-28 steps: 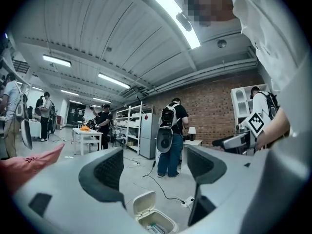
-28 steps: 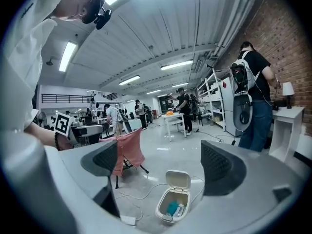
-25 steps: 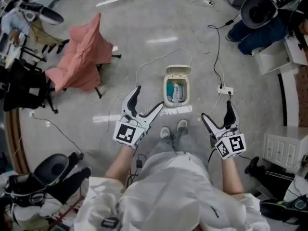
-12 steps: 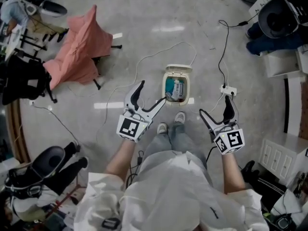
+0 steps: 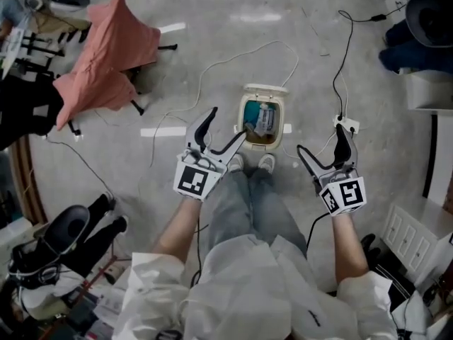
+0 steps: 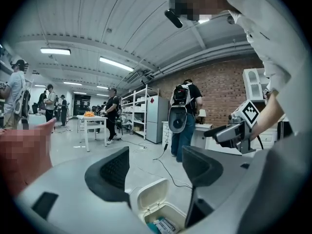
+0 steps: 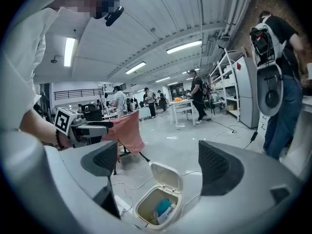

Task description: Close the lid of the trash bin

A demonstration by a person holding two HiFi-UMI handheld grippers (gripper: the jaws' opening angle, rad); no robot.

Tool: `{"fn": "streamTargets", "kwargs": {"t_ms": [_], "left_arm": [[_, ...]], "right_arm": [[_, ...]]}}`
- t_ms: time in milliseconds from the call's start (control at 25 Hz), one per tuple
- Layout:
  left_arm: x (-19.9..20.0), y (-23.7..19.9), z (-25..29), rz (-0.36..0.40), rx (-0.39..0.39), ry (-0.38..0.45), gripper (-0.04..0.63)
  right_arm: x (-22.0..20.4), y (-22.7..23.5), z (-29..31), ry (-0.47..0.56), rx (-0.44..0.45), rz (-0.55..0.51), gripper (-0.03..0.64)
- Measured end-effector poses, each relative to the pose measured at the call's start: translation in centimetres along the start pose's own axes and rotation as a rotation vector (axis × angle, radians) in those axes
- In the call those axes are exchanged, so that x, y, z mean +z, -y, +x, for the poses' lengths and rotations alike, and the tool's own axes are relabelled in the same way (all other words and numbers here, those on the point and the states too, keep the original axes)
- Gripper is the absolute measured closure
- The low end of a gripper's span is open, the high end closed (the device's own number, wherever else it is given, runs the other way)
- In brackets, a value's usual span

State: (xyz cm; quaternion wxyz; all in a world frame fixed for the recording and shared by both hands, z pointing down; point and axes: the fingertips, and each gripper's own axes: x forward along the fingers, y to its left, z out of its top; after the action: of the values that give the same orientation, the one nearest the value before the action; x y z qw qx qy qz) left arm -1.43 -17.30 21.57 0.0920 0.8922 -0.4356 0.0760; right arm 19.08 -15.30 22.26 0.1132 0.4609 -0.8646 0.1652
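Listing what I see from the remote station, left to right. Item: pink cloth (image 5: 99,55), draped over a chair (image 5: 139,107), far left on the floor (image 5: 212,20). Item: white cable (image 5: 212,73), looping across the floor toward the bin. Item: left tongs (image 5: 226,124), marker cube facing up. Its jaws are apart, have just been drawing in somewhat, and clamp nothing. In the left gripper view the left tongs (image 6: 156,169) frame the open bin (image 6: 168,213) and its lid (image 6: 152,195) lower down, pads clear of both. In the head view the nearer jaw's tip overlaps the bin's near-left rim; I cannot tell whether it touches. Item: shoes (image 5: 237,163), the wearer's own, just beside the bin's near side. Item: trash bin (image 5: 284,122), cream, standing on the floor straight ahead of the feet, between the two tongs as the head view shows them. Its lid (image 5: 265,91) is hinged at the far side and stands raised, open. Inside lie teal and white wrappers (image 5: 258,122). Item: right tongs (image 5: 322,139), jaws wide apart, empty. In the right gripper view the right tongs (image 7: 158,162) show the bin (image 7: 141,213) and raised lid (image 7: 165,176) below the gap, apart from the pads. Item: power strip (image 5: 347,124), white, on the floor just past the right tongs, with a black cable (image 5: 343,48) running away from it.
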Motion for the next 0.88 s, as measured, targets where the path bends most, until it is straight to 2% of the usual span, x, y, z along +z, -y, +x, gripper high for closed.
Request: {"fn": "streamTargets", "kwargs": {"t_ms": [520, 880], "left_arm": [[-14.1, -4.9, 7.5, -0.026, -0.027, -0.039, 0.302], [-20.9, -6.2, 10.9, -0.036, -0.038, -0.030, 0.336]], "right_arm": [[-11.4, 4.2, 9.4, -0.060, -0.025, -0.018, 0.114], [-16.4, 6.5, 14.3, -0.043, -0.046, -0.007, 0.126]]}}
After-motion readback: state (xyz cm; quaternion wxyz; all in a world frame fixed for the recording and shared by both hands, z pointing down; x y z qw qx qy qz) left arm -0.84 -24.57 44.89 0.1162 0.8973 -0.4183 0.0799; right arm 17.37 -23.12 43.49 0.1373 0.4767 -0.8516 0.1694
